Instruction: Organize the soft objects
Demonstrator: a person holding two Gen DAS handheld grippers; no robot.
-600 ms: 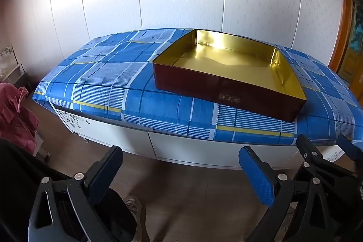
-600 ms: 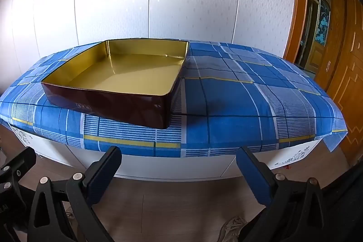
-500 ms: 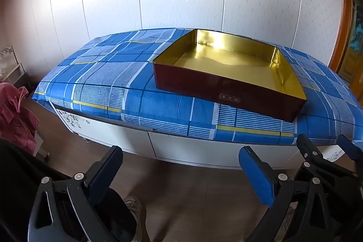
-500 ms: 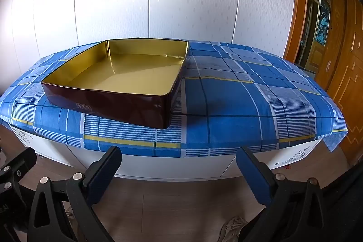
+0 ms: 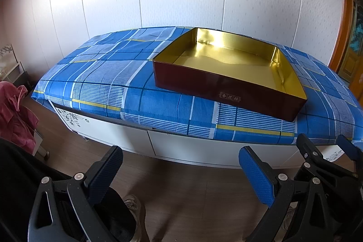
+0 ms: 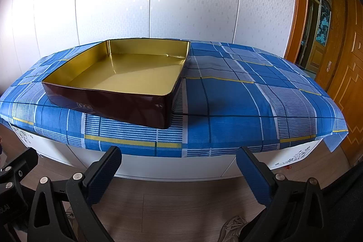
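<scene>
Sitting empty on the blue plaid-clothed surface (image 5: 127,92), dark-red square metal tin with gold inside (image 5: 229,74); no soft objects on the cloth. Tin looks stiff, light, slick, so pinch a wall rim. Left tongs (image 5: 181,176) and right tongs (image 6: 179,174) both gape wide, empty, short of the edge

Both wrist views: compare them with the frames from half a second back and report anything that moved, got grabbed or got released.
Nothing visibly changed. The left gripper and right gripper hang wide open and empty over the floor in front of the table, as before. The empty gold-lined tin box sits in the same spot on the blue plaid cloth, and the pink cloth at the left has not shifted.
</scene>
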